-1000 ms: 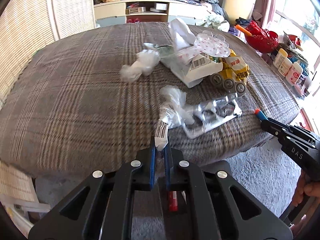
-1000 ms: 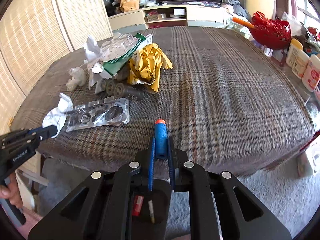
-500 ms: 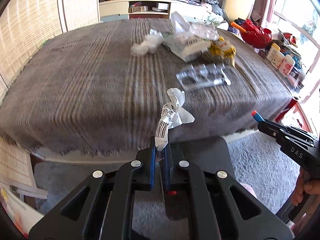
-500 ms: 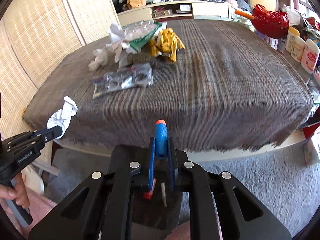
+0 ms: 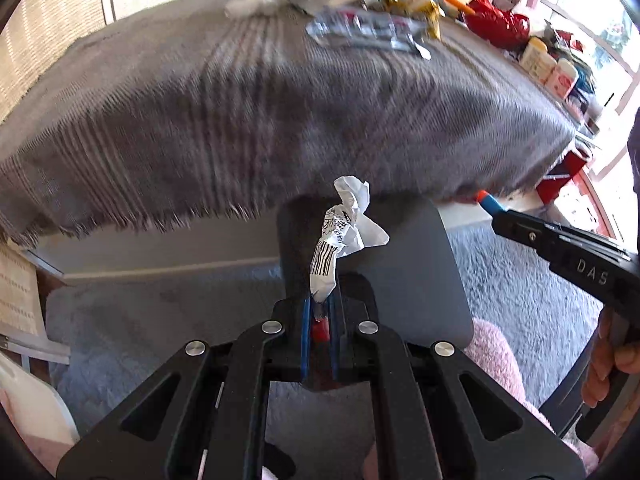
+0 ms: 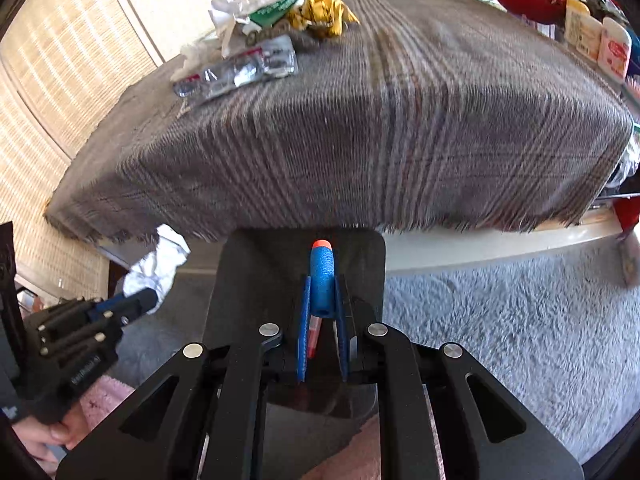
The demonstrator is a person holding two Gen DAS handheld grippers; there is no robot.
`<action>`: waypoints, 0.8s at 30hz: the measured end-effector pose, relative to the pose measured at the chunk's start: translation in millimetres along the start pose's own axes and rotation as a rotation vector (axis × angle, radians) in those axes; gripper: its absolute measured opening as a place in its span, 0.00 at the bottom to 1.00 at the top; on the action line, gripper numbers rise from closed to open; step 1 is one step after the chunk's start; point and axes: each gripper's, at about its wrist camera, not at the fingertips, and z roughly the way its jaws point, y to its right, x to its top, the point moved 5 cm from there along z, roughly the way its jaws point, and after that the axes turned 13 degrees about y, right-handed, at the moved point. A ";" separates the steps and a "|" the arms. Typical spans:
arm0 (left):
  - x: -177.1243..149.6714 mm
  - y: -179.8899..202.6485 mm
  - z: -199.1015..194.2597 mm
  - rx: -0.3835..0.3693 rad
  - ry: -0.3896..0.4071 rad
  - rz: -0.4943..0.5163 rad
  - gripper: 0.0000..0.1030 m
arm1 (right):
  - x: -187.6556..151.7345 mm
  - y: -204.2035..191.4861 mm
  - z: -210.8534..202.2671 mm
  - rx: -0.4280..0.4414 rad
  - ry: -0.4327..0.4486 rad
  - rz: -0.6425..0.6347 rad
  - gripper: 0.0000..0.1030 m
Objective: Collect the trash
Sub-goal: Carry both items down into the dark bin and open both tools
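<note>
Both grippers are pulling back off the table (image 5: pixel 248 128) and lowering over the dark bin (image 6: pixel 260 264) (leftover trash (image 6: pixel 256 20) is now far up the cloth). The left gripper (image 5: pixel 320 308) is pinching a crumpled wrapper (image 5: pixel 344 224), the right gripper (image 6: pixel 322 312) a foam dart (image 6: pixel 322 276), each hanging above the bin, probably for dropping in.

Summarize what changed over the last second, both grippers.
Both grippers pulled back off the plaid-covered table and now sit over the dark bin on the floor. Nothing was grabbed or released: the left gripper still pinches the crumpled wrapper, the right gripper the blue foam dart. The trash pile on the table is unchanged.
</note>
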 end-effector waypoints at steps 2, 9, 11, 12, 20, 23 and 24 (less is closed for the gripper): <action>-8.0 5.4 4.0 -0.013 -0.020 0.007 0.06 | -3.5 -2.1 1.7 0.008 -0.013 -0.001 0.13; -18.7 20.3 11.5 -0.051 -0.051 0.025 0.08 | -8.2 -10.3 3.8 0.030 -0.035 -0.003 0.13; -18.0 20.0 14.0 -0.071 -0.063 0.007 0.17 | -6.5 -10.2 4.2 0.040 -0.035 0.013 0.15; -17.9 18.6 14.7 -0.076 -0.064 -0.008 0.32 | -6.0 -10.5 4.7 0.044 -0.039 0.017 0.15; -14.5 9.7 11.9 -0.060 -0.051 -0.019 0.52 | -5.0 -5.7 4.8 0.017 -0.034 0.042 0.57; -11.0 3.9 9.0 -0.037 -0.040 -0.017 0.62 | -0.4 2.2 1.7 -0.027 -0.015 0.055 0.77; -9.3 1.5 7.7 -0.026 -0.033 -0.017 0.69 | 0.9 5.2 0.3 -0.041 -0.005 0.058 0.83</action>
